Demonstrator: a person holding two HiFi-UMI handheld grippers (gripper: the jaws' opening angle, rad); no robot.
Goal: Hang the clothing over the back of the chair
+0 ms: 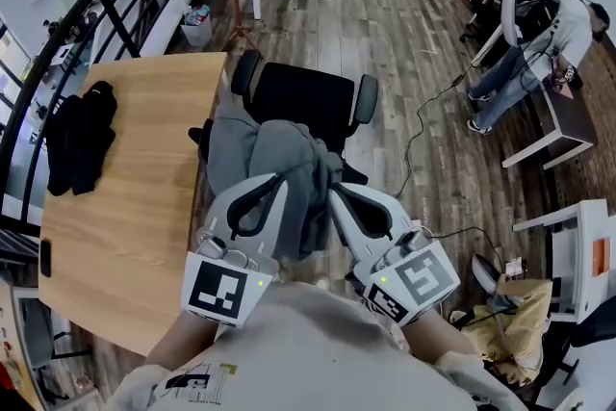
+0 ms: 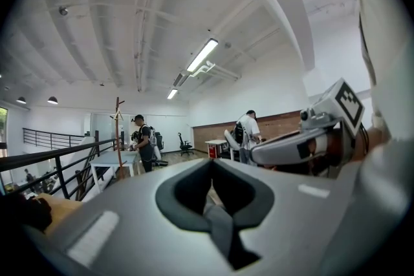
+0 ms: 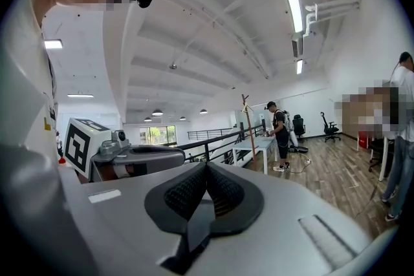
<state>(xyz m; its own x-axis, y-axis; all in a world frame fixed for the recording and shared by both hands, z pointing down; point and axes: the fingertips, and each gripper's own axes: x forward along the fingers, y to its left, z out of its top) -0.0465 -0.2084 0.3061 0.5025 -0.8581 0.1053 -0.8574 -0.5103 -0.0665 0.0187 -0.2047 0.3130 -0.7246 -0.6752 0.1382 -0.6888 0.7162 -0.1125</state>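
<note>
Grey garment (image 1: 289,170): held bunched over the black chair (image 1: 306,96) seat, short of its backrest.
Left gripper (image 1: 269,192): clenched on it.
Right gripper (image 1: 337,199): clamped tight, seemingly pinching fabric.
Next: I lift and drape it.

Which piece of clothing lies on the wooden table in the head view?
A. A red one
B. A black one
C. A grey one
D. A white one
B: a black garment lies crumpled near the far left edge of the wooden table, while the grey garment is off the table, in front of the black chair.
</note>
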